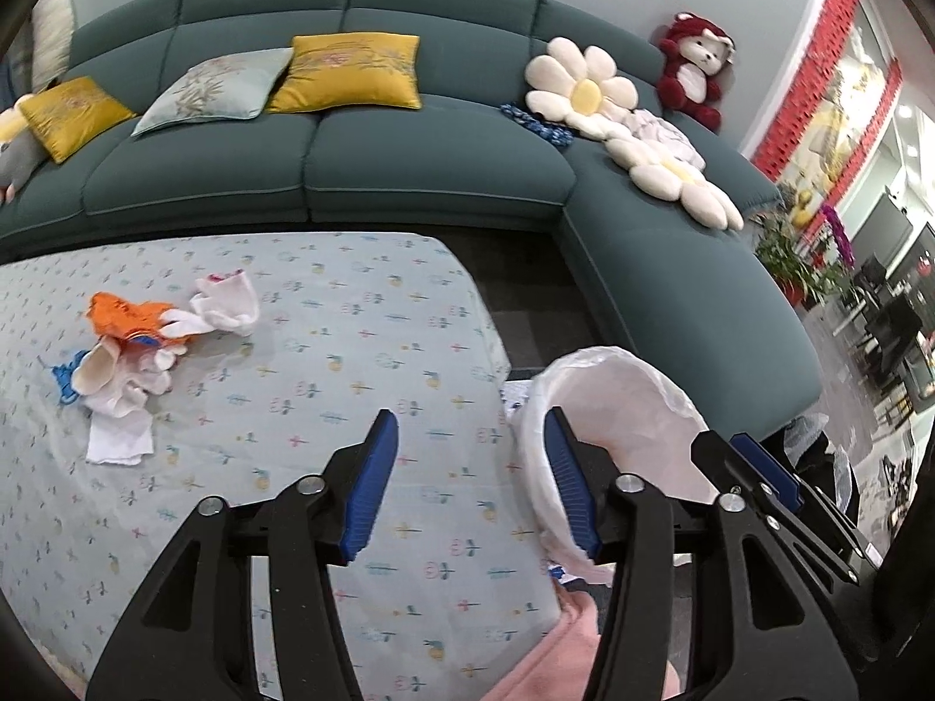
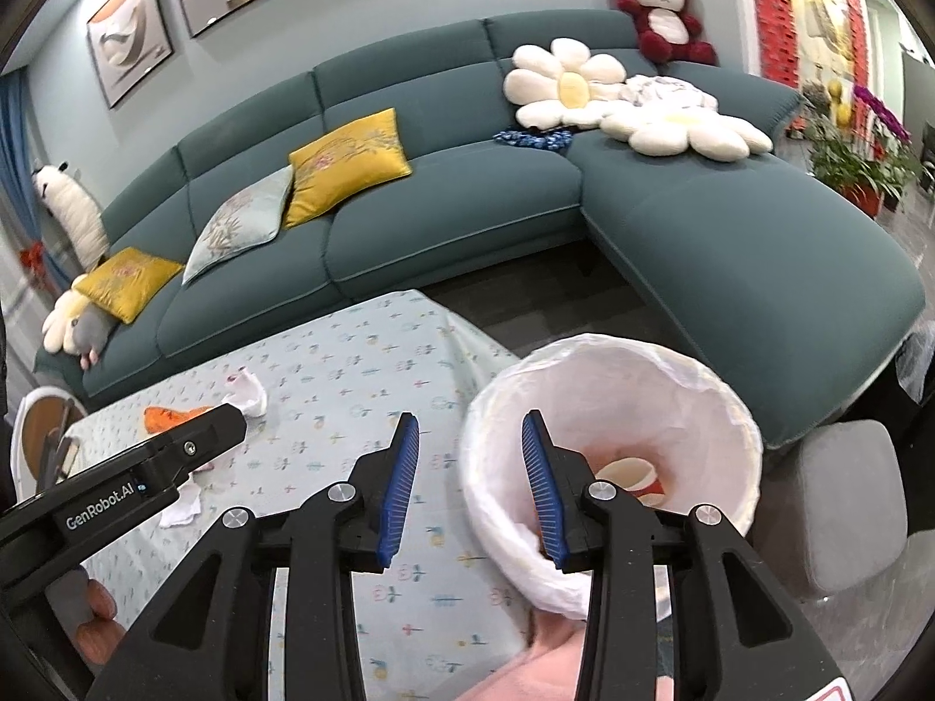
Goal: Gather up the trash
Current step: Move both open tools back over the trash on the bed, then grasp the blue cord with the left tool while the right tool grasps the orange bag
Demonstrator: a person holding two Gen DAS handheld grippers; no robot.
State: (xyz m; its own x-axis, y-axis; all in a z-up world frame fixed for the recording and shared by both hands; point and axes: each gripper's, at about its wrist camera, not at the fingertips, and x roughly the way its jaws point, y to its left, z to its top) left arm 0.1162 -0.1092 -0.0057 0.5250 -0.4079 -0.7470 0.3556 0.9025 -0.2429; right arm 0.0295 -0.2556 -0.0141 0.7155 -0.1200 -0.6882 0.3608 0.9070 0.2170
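Plainly, both the left gripper (image 1: pixel 473 482) and right gripper (image 2: pixel 470 482) hang wide and empty above the table (image 1: pixel 327 350) — the bin (image 2: pixel 689 374) waits near right, perhaps holding a cup, while the trash pile (image 1: pixel 134 350) lies far left.

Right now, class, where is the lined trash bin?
In both views the lined trash bin stands on the floor at the table's right edge, before the sofa's chaise.

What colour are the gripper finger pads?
Blue, ribbed pads on black arms; clearest in the right wrist view.
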